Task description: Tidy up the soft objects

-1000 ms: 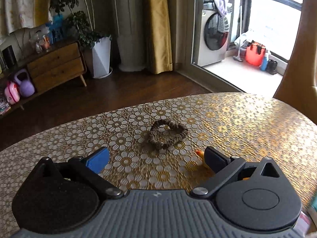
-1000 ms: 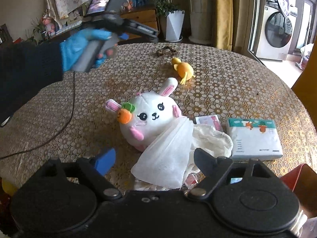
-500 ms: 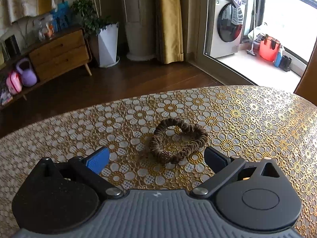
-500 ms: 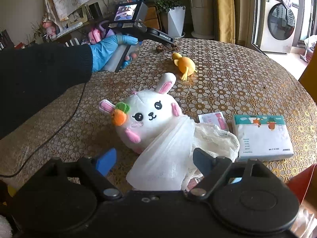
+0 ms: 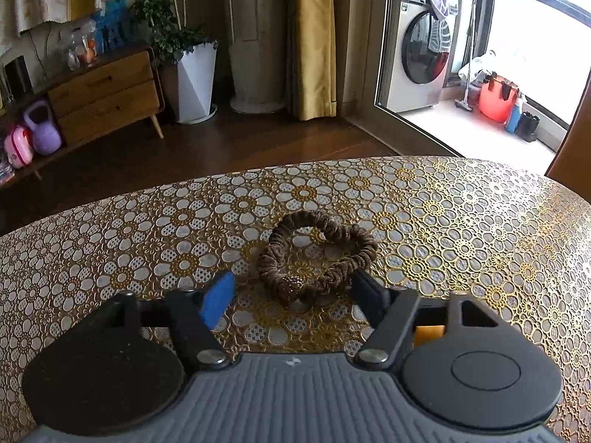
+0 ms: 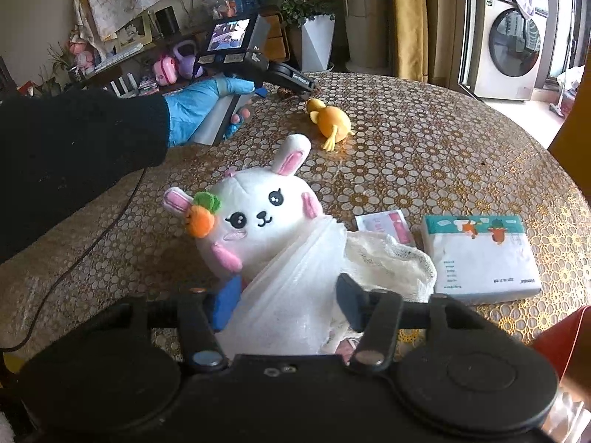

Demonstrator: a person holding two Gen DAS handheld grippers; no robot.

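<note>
A brown hair tie (image 5: 317, 254) lies on the flower-patterned table (image 5: 461, 229). My left gripper (image 5: 291, 295) is low over it, jaws closing. The tie's near loop sits between the fingertips, and the blue pad is still apart from it. In the right wrist view a gloved hand (image 6: 199, 110) holds that gripper at the far side of the table. My right gripper (image 6: 288, 304) has its jaws closing around a white gauze cloth (image 6: 291, 288). The cloth drapes off a white bunny plush (image 6: 258, 217) and fills the gap between the jaws.
A yellow duck toy (image 6: 332, 123) lies beyond the bunny. A lace cloth (image 6: 388, 262), a pink sachet (image 6: 384, 225) and a tissue pack (image 6: 480, 254) sit to the right. A black cable (image 6: 92, 243) trails across the table at left. The table's far edge (image 5: 258, 173) drops to the floor.
The left gripper has come down and forward until the hair tie sits between its fingertips, and its jaws have narrowed. The right jaws have narrowed around the white cloth.
</note>
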